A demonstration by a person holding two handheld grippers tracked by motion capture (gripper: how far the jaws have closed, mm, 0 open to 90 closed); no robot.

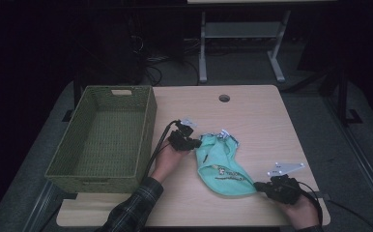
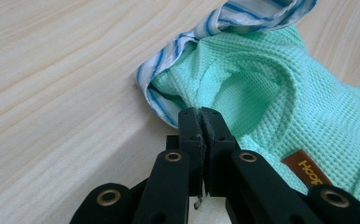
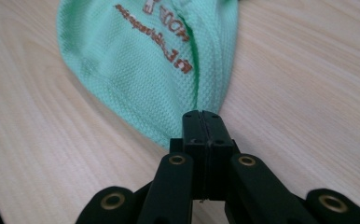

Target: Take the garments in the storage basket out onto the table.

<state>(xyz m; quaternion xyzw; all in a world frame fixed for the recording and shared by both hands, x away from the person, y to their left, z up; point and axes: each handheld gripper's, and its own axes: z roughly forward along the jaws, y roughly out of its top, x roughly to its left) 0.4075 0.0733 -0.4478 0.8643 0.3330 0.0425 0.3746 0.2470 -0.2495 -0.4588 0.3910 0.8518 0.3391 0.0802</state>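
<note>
A mint-green knit garment (image 1: 221, 166) with blue-and-white striped trim (image 2: 169, 60) and brown lettering lies stretched on the wooden table (image 1: 262, 116). My left gripper (image 1: 199, 143) is at its upper left edge. In the left gripper view the gripper (image 2: 201, 112) is shut, pinching the green fabric (image 2: 271, 84) just beside the trim. My right gripper (image 1: 257, 185) is at the garment's lower right end. In the right gripper view the gripper (image 3: 201, 114) is shut on the hem of the green cloth (image 3: 141, 60).
A green woven basket (image 1: 102, 179) stands empty on the table's left side, close to my left hand. A cable hole (image 1: 224, 98) sits near the far edge. Dark floor and a grey desk frame (image 1: 203, 48) lie beyond the table.
</note>
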